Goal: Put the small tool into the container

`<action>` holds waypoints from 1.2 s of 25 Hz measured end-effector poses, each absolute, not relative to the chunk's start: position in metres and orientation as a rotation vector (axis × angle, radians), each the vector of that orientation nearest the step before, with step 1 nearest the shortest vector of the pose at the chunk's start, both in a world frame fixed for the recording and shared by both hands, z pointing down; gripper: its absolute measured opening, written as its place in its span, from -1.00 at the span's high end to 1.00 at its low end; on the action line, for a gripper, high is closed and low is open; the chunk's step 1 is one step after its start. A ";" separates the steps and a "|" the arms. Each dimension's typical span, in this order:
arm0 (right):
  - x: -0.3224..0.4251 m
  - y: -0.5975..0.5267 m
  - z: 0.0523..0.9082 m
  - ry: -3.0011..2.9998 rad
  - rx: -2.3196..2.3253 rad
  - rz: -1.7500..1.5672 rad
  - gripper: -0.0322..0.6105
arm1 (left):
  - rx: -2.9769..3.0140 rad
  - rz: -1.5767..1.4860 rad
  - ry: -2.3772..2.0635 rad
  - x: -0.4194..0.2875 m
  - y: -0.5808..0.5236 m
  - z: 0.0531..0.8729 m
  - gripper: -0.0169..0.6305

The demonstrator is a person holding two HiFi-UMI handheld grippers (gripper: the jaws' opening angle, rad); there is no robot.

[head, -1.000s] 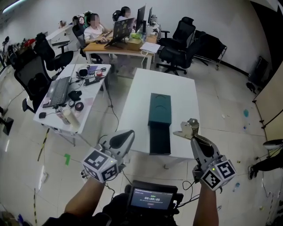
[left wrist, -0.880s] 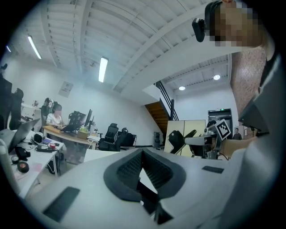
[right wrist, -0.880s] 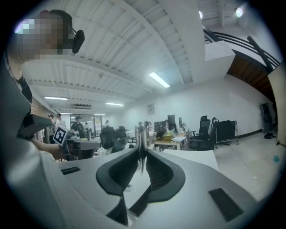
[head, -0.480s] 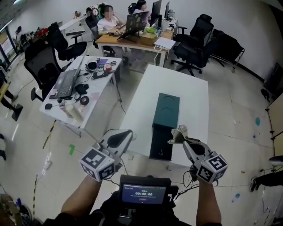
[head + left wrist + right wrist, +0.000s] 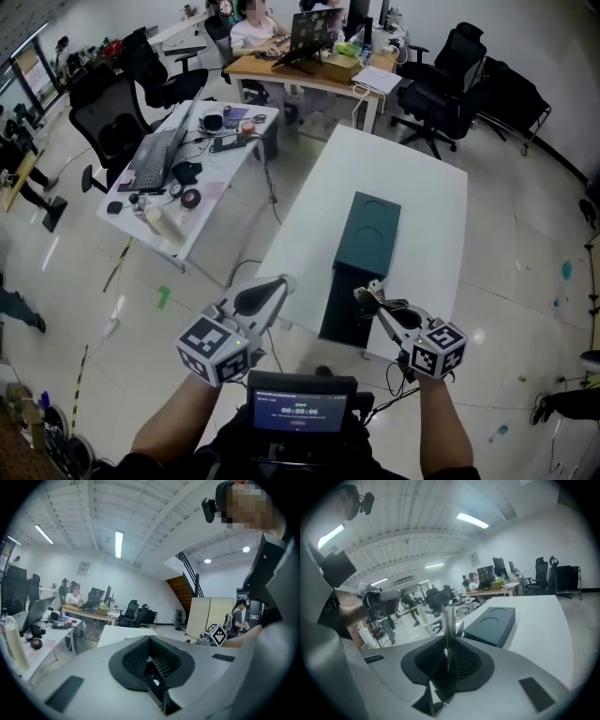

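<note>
There are two claws, the left claw [image 5: 282,282] and the right claw [image 5: 381,307], one small tool [image 5: 367,292], one green container [image 5: 375,231] and one white worktop [image 5: 394,169].

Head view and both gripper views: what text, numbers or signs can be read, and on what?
"00:00:06", as best it reads: timer on the screen at the person's chest; its smaller lines are too small to read.
Marker cubes: black-and-white square codes, no letters.
Wall sign, left gripper view: too blurred.
Right gripper view: nothing readable.
</note>
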State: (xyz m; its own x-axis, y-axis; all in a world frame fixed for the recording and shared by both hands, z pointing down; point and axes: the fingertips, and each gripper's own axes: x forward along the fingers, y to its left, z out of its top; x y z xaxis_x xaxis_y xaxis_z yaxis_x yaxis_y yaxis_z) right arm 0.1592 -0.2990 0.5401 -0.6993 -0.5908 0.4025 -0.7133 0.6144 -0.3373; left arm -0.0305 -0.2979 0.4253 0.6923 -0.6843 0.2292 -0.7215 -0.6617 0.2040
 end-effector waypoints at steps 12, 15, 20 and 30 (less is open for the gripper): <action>0.136 -0.314 0.617 -2.511 0.639 0.962 0.70 | 2.542 0.224 -1.186 -0.036 -0.308 0.451 0.91; 0.135 -0.320 0.630 -2.476 0.591 0.976 0.70 | 2.522 0.227 -1.208 -0.041 -0.310 0.455 0.91; 0.125 -0.327 0.645 -2.442 0.469 1.111 0.70 | 2.498 0.235 -1.237 -0.048 -0.314 0.458 0.91; 0.120 -0.351 0.674 -2.331 0.426 1.249 0.70 | 2.469 0.248 -1.258 -0.052 -0.314 0.464 0.91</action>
